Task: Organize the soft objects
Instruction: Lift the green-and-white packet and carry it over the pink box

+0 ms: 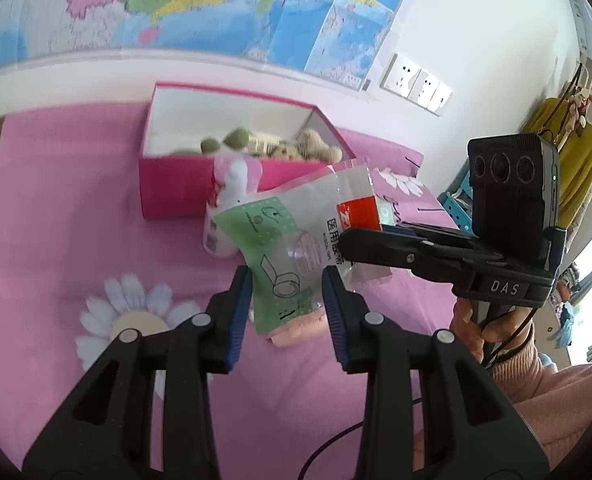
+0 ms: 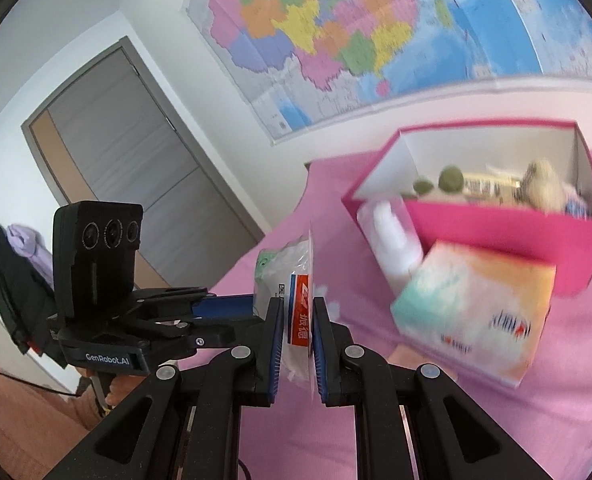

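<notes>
Left wrist: pink bedspread [image 1: 56,208], wall map [image 1: 200,4].

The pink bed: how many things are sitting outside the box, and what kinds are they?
Plastic bags: 1, the bag, pinched in the right tool and lying between the open fingers of the left tool.
Tissue packs: 1, the tissue pack.
White bottles: 1, the bottle, beside the box.
Total: 3.
</notes>
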Action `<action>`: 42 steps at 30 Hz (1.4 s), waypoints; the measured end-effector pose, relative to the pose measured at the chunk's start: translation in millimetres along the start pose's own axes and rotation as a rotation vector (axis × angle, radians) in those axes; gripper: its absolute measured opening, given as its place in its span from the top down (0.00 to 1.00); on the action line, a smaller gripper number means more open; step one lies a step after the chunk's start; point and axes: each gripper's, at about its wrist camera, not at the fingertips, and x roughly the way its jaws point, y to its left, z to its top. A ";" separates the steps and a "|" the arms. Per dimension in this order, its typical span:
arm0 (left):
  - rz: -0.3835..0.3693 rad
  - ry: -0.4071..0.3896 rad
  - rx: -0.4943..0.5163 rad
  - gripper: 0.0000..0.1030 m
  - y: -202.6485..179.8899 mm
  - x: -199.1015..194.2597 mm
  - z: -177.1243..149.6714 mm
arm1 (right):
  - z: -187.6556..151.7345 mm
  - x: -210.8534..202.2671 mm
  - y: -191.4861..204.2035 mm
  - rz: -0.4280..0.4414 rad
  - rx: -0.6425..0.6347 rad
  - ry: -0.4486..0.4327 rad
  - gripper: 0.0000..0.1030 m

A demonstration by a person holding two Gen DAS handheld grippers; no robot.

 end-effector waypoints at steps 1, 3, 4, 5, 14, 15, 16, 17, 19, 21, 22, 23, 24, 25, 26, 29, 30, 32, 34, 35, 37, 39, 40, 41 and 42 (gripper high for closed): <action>0.004 -0.009 0.007 0.63 -0.3 -1.1 5.6 | 3.5 -1.7 0.3 0.000 -0.006 -0.007 0.87; 0.015 -0.023 0.020 0.63 0.1 -4.2 13.8 | 11.5 -3.0 0.7 0.003 -0.012 -0.021 0.87; 0.019 -0.030 0.026 0.63 -0.8 -5.8 17.7 | 13.9 -3.6 -0.3 0.004 -0.014 -0.025 0.87; 0.023 -0.036 0.031 0.63 -0.8 -6.8 21.2 | 18.4 -3.8 -0.5 0.005 -0.017 -0.032 0.87; 0.057 -0.065 0.066 0.63 6.2 -12.1 61.0 | 52.9 -0.7 -8.4 0.021 -0.018 -0.066 0.87; 0.062 -0.066 0.067 0.63 8.1 -11.5 66.5 | 56.9 0.4 -10.2 0.025 -0.013 -0.069 0.87; 0.064 -0.066 0.069 0.63 9.4 -11.5 69.4 | 62.1 2.0 -11.9 0.029 -0.009 -0.072 0.87; 0.069 -0.068 0.075 0.63 10.4 -11.3 72.9 | 65.0 2.7 -13.6 0.031 -0.007 -0.074 0.87; 0.078 -0.070 0.083 0.63 12.2 -10.1 80.1 | 72.6 6.1 -16.0 0.026 -0.006 -0.080 0.87; 0.076 -0.046 0.088 0.63 14.8 -7.8 87.1 | 79.4 8.3 -18.3 0.022 -0.006 -0.085 0.87; 0.079 -0.045 0.090 0.63 16.5 -6.4 90.5 | 82.1 9.6 -20.2 0.021 -0.004 -0.087 0.87; 0.084 -0.045 0.093 0.63 17.9 -4.0 93.7 | 85.6 11.3 -22.5 0.019 -0.001 -0.088 0.87; 0.086 -0.044 0.092 0.63 19.2 -2.0 96.6 | 89.1 13.3 -24.5 0.017 0.002 -0.088 0.87; 0.085 -0.041 0.088 0.63 21.0 0.4 99.2 | 92.1 15.3 -26.6 0.013 0.004 -0.089 0.87; 0.083 -0.037 0.086 0.63 23.5 3.2 102.5 | 94.4 17.1 -28.0 0.009 0.005 -0.090 0.87; 0.078 -0.026 0.072 0.63 31.2 11.5 111.1 | 101.2 23.1 -34.6 -0.002 0.014 -0.089 0.87; 0.079 -0.024 0.072 0.63 31.7 13.9 113.6 | 103.1 24.8 -37.0 -0.004 0.017 -0.088 0.87; 0.080 -0.017 0.064 0.63 36.0 21.0 119.0 | 106.8 28.8 -43.2 -0.009 0.029 -0.086 0.87; 0.077 -0.009 0.051 0.62 41.1 27.7 123.4 | 110.8 33.7 -49.4 -0.020 0.040 -0.080 0.87; 0.073 -0.003 0.041 0.62 44.5 31.6 125.7 | 112.3 35.5 -51.4 -0.024 0.042 -0.078 0.87; 0.073 0.005 0.031 0.62 49.4 37.3 128.6 | 116.6 41.3 -58.5 -0.036 0.051 -0.069 0.87; 0.075 0.016 0.019 0.62 54.2 43.6 131.5 | 118.8 45.2 -64.7 -0.041 0.059 -0.061 0.87; 0.076 0.020 0.014 0.62 56.5 46.6 132.6 | 120.0 48.2 -68.2 -0.043 0.064 -0.056 0.87; 0.077 0.028 0.007 0.62 59.4 50.8 134.3 | 121.0 51.2 -71.8 -0.045 0.069 -0.050 0.87; 0.077 0.034 0.001 0.62 61.9 54.5 136.0 | 122.0 54.4 -75.0 -0.048 0.073 -0.044 0.87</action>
